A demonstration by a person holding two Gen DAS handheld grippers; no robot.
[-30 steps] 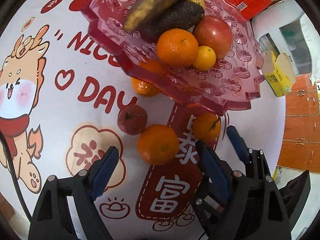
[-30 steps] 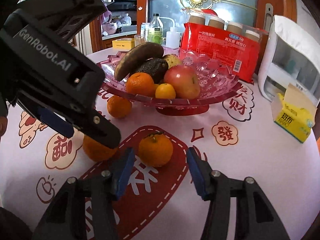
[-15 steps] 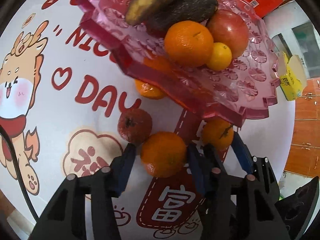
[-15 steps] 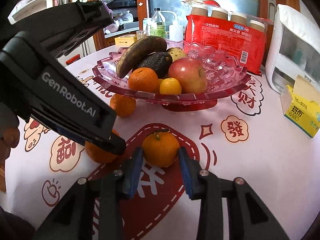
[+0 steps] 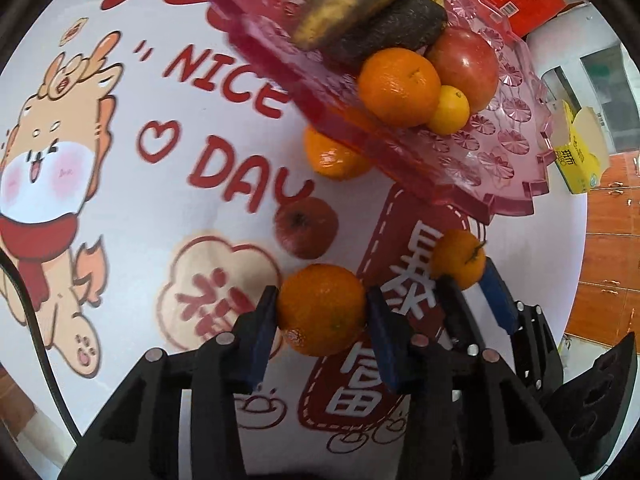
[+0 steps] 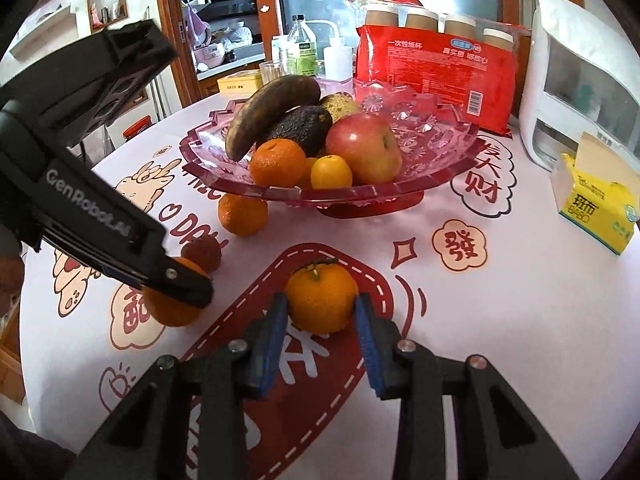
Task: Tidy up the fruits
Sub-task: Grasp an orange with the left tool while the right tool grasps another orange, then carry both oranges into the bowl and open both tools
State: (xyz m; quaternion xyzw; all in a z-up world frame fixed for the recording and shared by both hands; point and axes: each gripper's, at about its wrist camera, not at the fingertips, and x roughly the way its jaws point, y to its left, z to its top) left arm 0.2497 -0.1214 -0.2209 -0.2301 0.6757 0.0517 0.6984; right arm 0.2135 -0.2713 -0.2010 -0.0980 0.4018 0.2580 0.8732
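My left gripper (image 5: 321,312) is shut on a large orange (image 5: 322,308) on the tablecloth. My right gripper (image 6: 321,312) is shut on a smaller stemmed orange (image 6: 322,298), which also shows in the left wrist view (image 5: 458,258). The left gripper also shows from the side in the right wrist view (image 6: 188,280). A pink glass fruit bowl (image 6: 432,160) holds a banana (image 6: 268,116), an avocado (image 6: 300,128), an apple (image 6: 362,148), an orange and a small citrus. A small dark red fruit (image 5: 306,228) and another orange (image 5: 332,156) lie loose by the bowl.
A red pack of paper cups (image 6: 436,76) stands behind the bowl. A white appliance (image 6: 580,88) and a yellow tissue box (image 6: 596,200) are at the right. Bottles (image 6: 304,48) stand at the table's far edge.
Both grippers have moved forward around their oranges and closed on them. The bowl looks closer in both views.
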